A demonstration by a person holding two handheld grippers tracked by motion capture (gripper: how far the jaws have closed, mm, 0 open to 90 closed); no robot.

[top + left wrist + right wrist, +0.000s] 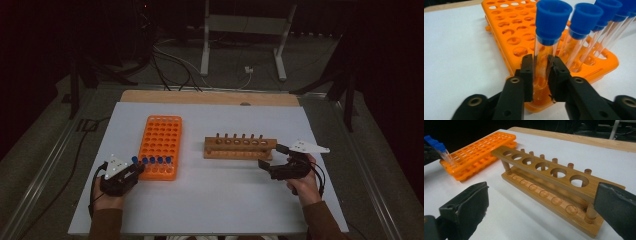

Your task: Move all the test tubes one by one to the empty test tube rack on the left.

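Here, L gripper (pixel 541 75) round blue-capped tube (pixel 548 47).

I'm looking at a lab-style recording setup, dim and dark around the edges. White worktop (pixel 210 200) on a wooden board, with an orange tube rack (pixel 161 145) holding blue-capped test tubes (pixel 550 32) and an empty wooden test-tube rack (pixel 239 147) beside it. That's lab kit. Behind the worktop I see bare floor with loose cables (pixel 170 62), a white metal stand frame (pixel 245 30) and dark tripod legs (pixel 345 85) at the sides, so a rigged test room, not a home.
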